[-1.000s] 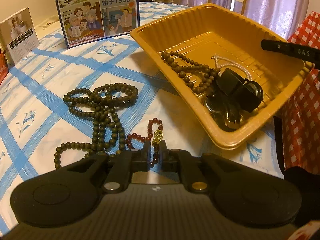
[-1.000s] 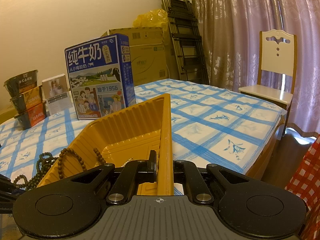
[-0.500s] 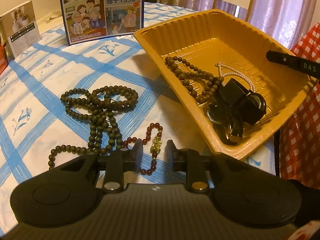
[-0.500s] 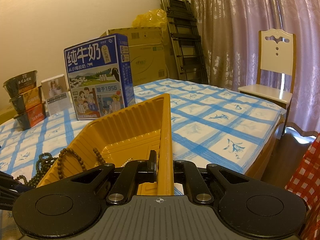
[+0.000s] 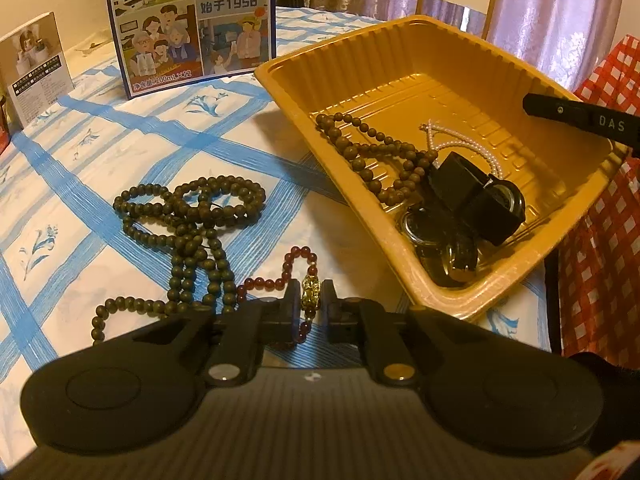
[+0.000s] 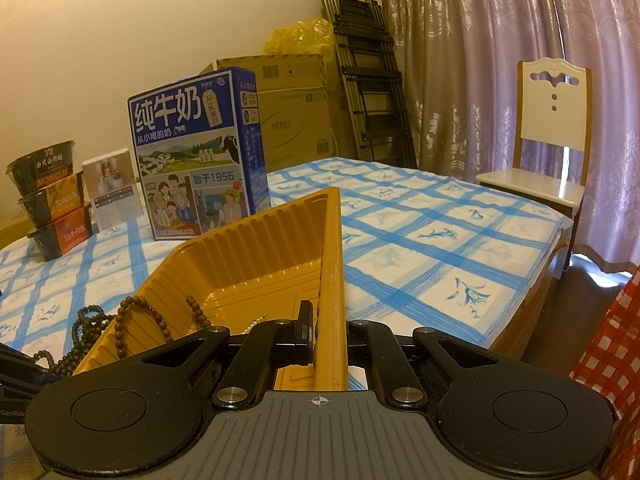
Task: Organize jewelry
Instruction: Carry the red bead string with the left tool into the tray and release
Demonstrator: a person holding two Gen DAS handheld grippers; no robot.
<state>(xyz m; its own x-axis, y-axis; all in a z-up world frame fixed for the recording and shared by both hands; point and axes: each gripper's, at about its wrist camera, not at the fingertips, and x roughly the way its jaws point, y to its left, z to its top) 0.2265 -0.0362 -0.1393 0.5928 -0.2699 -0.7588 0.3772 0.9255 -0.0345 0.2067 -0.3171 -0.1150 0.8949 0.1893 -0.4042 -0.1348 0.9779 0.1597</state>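
A red bead bracelet (image 5: 298, 254) with a gold charm (image 5: 311, 292) lies on the blue-checked tablecloth. My left gripper (image 5: 310, 300) is closing and its pads press on that charm. A long dark bead necklace (image 5: 188, 216) lies tangled just left of it. The yellow tray (image 5: 360, 52) to the right holds a brown bead string (image 5: 372, 160), a pearl strand (image 5: 460, 142) and black watches (image 5: 472, 196). My right gripper (image 6: 328, 328) is shut on the tray's right rim (image 6: 332, 260), and the tray is tipped up.
A blue milk carton box (image 6: 196, 152), a small white box (image 6: 112, 188) and stacked noodle bowls (image 6: 48, 196) stand at the back of the table. A white chair (image 6: 548, 148) is beyond the table's right edge. Red checked cloth (image 5: 600, 240) hangs on the right.
The left jaws opened around the bracelet's gold charm half a second ago and have closed on it. The right gripper and the tray have not moved.
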